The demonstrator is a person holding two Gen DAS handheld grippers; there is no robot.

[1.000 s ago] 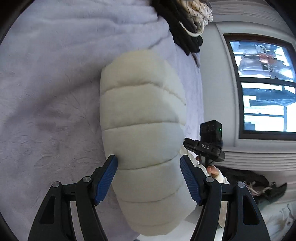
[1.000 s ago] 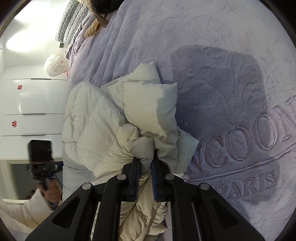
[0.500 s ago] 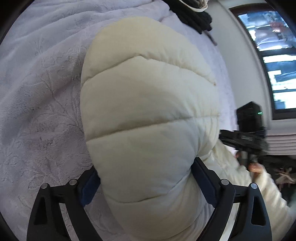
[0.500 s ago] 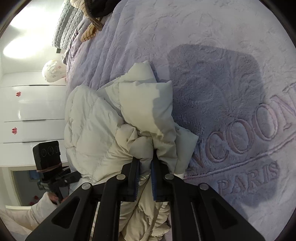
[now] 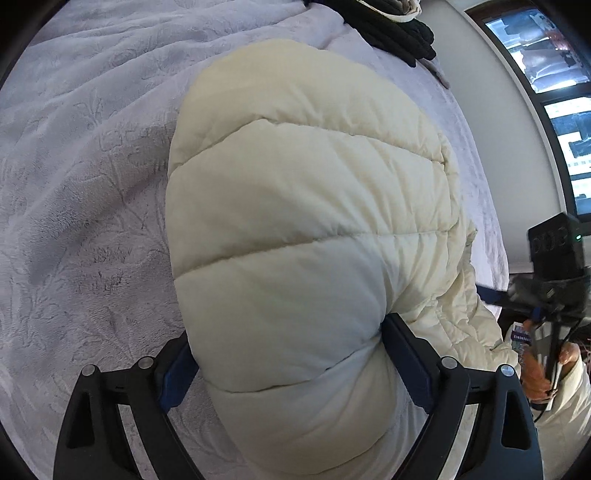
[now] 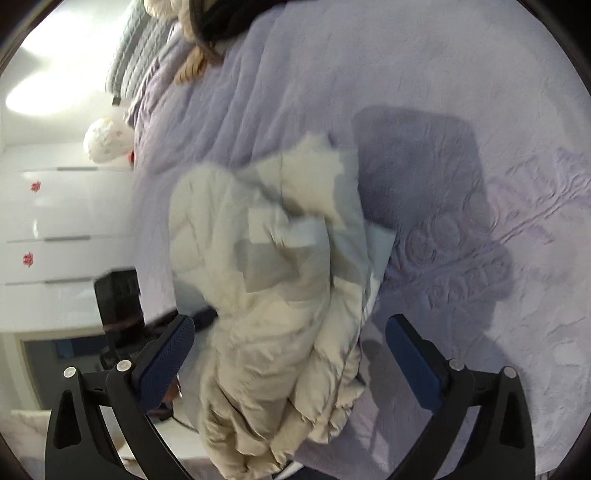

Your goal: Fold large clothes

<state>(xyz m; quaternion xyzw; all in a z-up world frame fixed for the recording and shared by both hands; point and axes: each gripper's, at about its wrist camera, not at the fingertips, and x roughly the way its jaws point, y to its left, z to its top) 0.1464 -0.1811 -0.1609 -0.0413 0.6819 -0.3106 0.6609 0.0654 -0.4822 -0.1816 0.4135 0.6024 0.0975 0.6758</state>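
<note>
My left hand-held gripper stands wide around the near end of a cream quilted puffer jacket; the padded roll bulges between the blue pads and fills the gap, touching both. Whether the pads truly press on it I cannot tell.

My right hand-held gripper is opening, jaws spread wide. The crumpled part of the same jacket lies between them, but neither finger touches it. This view is blurred.

The jacket lies on a bed under a pale lilac embossed plush blanket, near its edge. Raised lettering shows in the blanket to the right of the jacket, partly under a dark shadow.

At the far end of the bed lies a heap of dark and knitted clothes. Beyond the bed's right side in the left view, a window. In the right view, white cupboard fronts stand at left.
</note>
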